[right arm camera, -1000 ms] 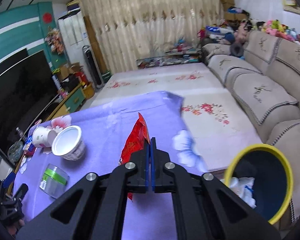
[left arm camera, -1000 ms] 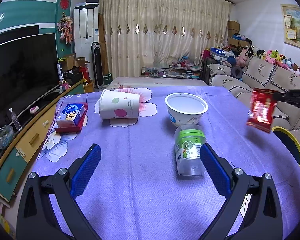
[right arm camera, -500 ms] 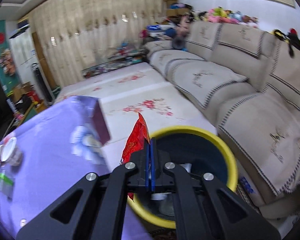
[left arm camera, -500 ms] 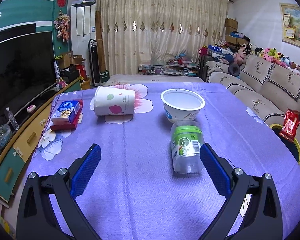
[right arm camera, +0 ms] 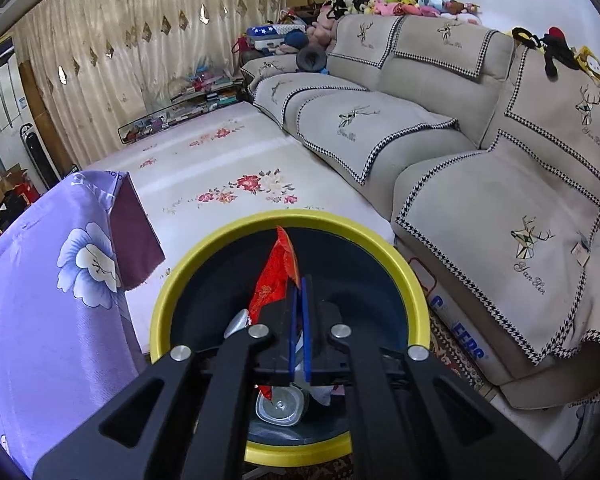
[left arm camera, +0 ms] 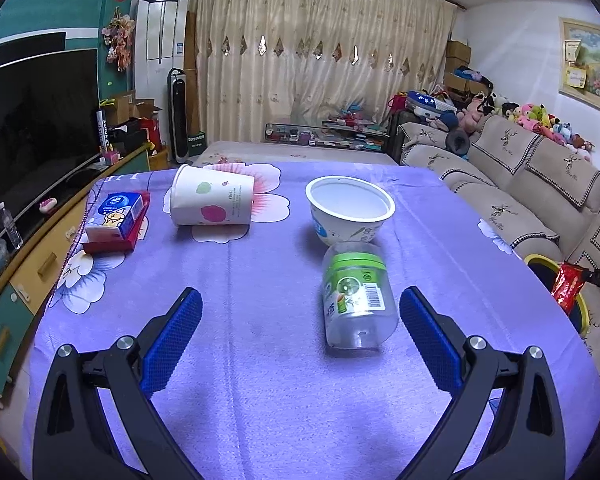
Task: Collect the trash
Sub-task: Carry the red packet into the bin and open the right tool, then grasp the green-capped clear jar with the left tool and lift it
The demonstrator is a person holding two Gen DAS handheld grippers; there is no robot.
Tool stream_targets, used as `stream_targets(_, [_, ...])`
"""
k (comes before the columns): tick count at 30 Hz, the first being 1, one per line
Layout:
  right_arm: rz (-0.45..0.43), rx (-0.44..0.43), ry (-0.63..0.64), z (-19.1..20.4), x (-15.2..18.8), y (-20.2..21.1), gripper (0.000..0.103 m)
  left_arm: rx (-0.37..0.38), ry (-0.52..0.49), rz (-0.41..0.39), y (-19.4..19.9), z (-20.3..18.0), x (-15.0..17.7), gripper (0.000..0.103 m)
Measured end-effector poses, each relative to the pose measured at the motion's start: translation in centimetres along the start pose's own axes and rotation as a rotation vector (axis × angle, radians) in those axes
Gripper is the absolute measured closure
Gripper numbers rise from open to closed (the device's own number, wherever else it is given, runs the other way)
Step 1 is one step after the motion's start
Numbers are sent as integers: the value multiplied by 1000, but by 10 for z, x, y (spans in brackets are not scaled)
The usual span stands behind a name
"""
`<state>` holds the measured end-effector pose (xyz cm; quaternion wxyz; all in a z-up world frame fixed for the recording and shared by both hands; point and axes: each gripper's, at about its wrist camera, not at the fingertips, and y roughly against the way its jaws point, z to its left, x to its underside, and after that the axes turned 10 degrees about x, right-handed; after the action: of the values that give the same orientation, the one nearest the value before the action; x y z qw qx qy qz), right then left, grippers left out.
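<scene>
Since the earlier frames the red wrapper is being carried off the purple table and is now being held over the mouth of the yellow-rimmed bin on the floor beside the sofa. The right gripper is being pointed down into the bin so that the wrapper can fall inside; its jaws are only just opening, with the wrapper between them at the left pad, and other rubbish is already lying at the bottom. The left gripper is being kept wide open and empty above the table, with the green-labelled clear bottle lying between its pads, untouched, probably as the next pick. A tipped paper cup, a white bowl and a blue box are being left on the cloth. A barcode can be made out on the bottle; its lettering is too small to read.
</scene>
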<state>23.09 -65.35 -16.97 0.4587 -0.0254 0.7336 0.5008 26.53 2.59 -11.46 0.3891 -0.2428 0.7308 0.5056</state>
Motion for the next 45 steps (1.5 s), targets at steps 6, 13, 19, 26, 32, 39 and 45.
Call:
stream_targets(6, [-16, -11, -21, -4, 1, 9, 74, 15, -8, 13, -2, -6, -1, 6])
stream_targets(13, [-35, -37, -20, -3, 1, 19, 73, 22, -58, 65, -12, -20, -1, 6])
stream_targets(19, [-35, -56, -23, -4, 0, 22, 73, 39, -83, 152, -37, -36, -5, 6])
stream_targets(26, [-29, -71, -28, -8, 0, 22, 73, 32, -86, 266, -73, -42, -17, 12])
stream_targets(32, [-20, -84, -29, -8, 1, 20, 73, 32, -58, 363, -103, -34, -28, 34])
stream_targets(39, [-16, -92, -34, -11, 0, 19, 73, 13, -50, 428, -118, -30, -30, 50])
stream_targets(45, [-11, -104, -38, -12, 0, 17, 73, 43, -38, 448, -113, -29, -27, 53])
